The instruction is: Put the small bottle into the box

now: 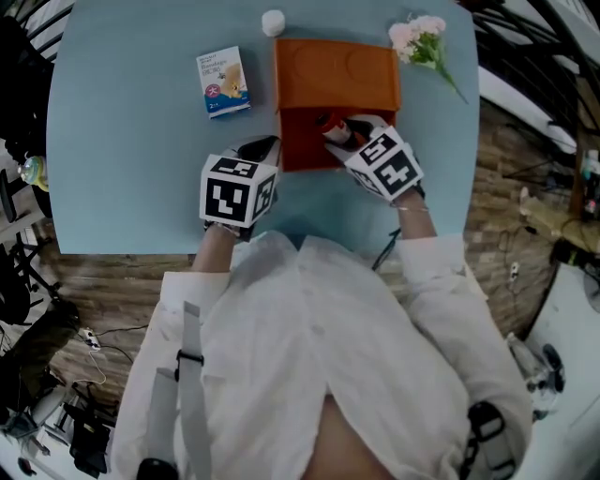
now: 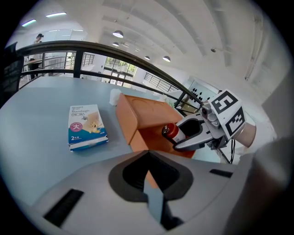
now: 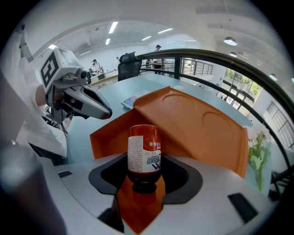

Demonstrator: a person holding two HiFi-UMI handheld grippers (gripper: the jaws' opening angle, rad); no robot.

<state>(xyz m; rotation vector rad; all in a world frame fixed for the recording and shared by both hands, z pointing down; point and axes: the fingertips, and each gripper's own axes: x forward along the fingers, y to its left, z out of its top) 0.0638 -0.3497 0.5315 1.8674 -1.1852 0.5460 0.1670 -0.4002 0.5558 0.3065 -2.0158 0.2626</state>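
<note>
The right claw (image 1: 345, 133) is closed on the bottle (image 3: 144, 149), gripping it around the lower body with the dark cap end nearest the claw's own camera. The bottle is held over the open base of the orange box (image 1: 336, 75), whose lid is tilted up and back behind it (whether the bottle touches the base cannot be told). The left claw (image 2: 149, 176) holds nothing: its jaws are drawn together, with only a thin sliver of surface showing between them, and it sits just beside the box's near left corner. The box lies on the pale blue surface (image 1: 122, 150). A bandage pack (image 1: 223, 82) lies flat to the box's left, apart from it. A small white object (image 1: 273, 22) sits beyond the lid, and pink flowers (image 1: 422, 39) lie near the far right corner.
</note>
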